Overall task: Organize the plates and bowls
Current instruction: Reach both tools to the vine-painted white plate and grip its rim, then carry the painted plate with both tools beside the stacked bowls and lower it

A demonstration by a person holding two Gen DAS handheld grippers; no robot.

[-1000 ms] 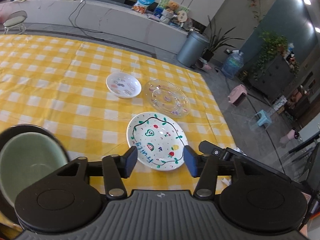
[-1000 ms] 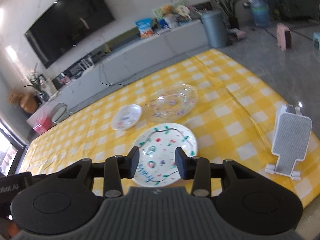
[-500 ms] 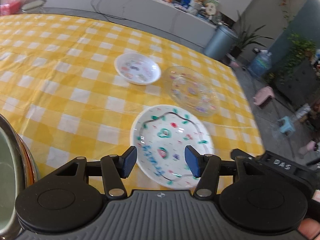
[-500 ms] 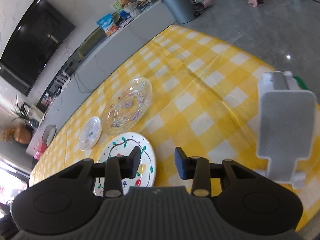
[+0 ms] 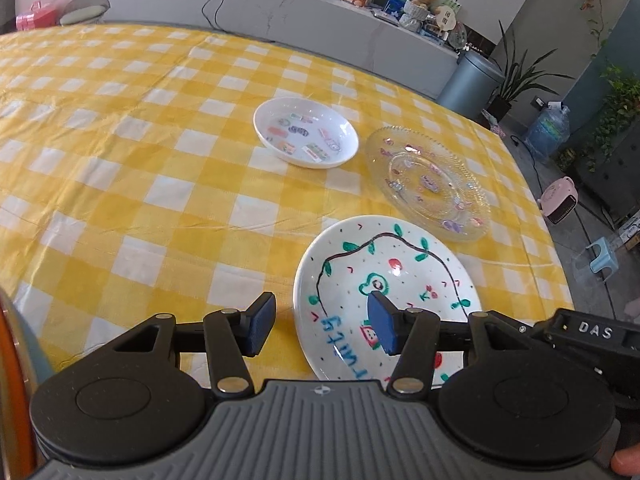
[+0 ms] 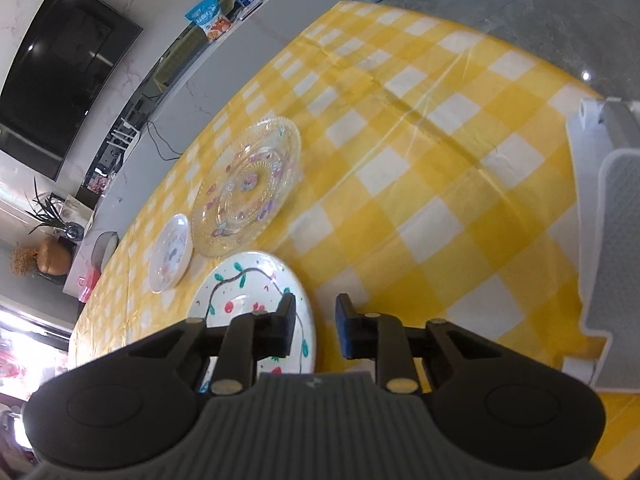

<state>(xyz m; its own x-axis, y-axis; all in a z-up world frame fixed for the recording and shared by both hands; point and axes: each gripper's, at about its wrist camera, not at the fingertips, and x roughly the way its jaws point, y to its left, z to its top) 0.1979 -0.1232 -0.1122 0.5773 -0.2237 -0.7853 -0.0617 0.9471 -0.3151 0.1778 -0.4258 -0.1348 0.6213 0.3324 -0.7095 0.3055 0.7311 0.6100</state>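
Both grippers, left (image 5: 320,326) and right (image 6: 314,328), hover open and empty at the painted plate (image 5: 386,300) on the checked table (image 5: 120,160); stiff, glazed, likely slippery and breakable, it is best pinched at the rim.

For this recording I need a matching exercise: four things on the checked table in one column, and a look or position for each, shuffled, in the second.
Things
1. painted plate
2. glass plate
3. small white dish
4. white rack

Descriptions
A. clear, with a ridged rim and pastel stickers
B. stands at the table edge, seen only by the right wrist camera
C. nearest both tools, green vine and blue lettering
D. farthest dish from the left tool, small printed pictures inside

Pairs: 1-C, 2-A, 3-D, 4-B
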